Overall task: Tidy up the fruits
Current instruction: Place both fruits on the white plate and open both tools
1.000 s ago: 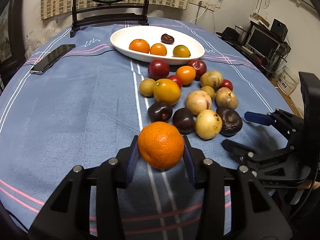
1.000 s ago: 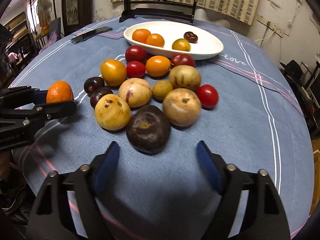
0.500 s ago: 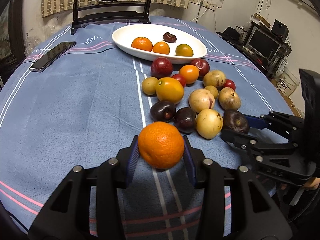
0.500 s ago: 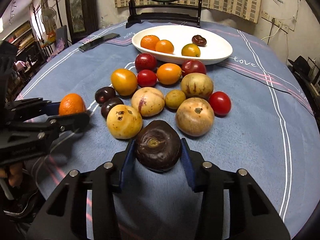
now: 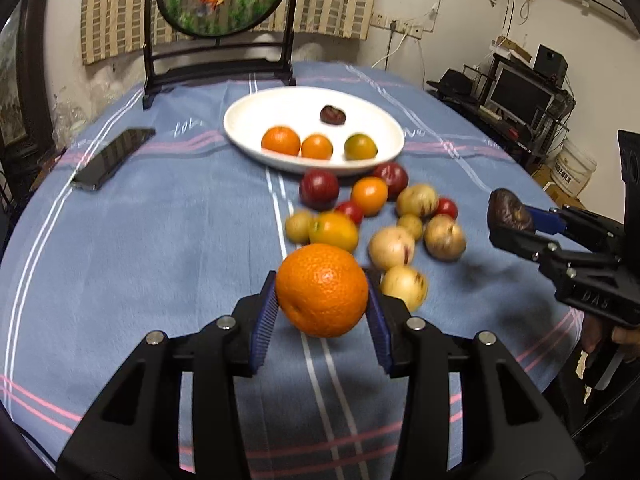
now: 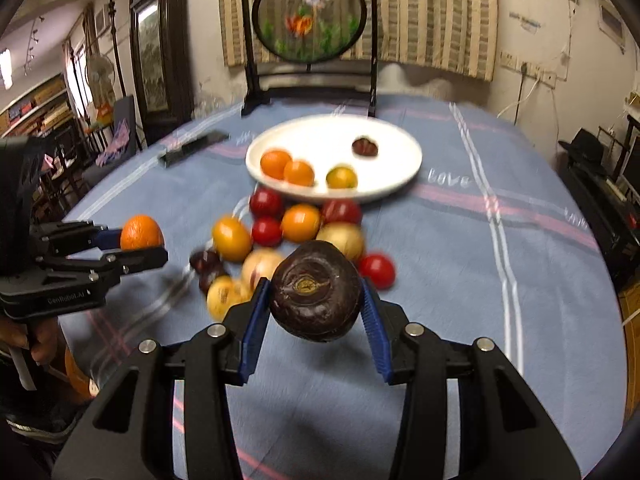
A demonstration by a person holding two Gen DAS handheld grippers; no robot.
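Note:
My left gripper (image 5: 322, 312) is shut on an orange (image 5: 322, 290) and holds it above the blue tablecloth; it also shows in the right wrist view (image 6: 141, 233). My right gripper (image 6: 314, 316) is shut on a dark purple wrinkled fruit (image 6: 316, 296), lifted off the table; it shows at the right of the left wrist view (image 5: 510, 212). A white oval plate (image 5: 372, 120) at the back holds several fruits. A cluster of loose fruits (image 5: 400, 220) lies in front of the plate.
A black phone (image 5: 114, 158) lies at the left of the table. A round framed screen on a black stand (image 5: 218, 0) stands behind the plate. The table edge drops off at the right, near shelves and a monitor (image 5: 520, 96).
Both grippers have risen and tilted up. The right gripper closed on the dark purple fruit and lifted it off the table. The orange stays held in the left gripper.

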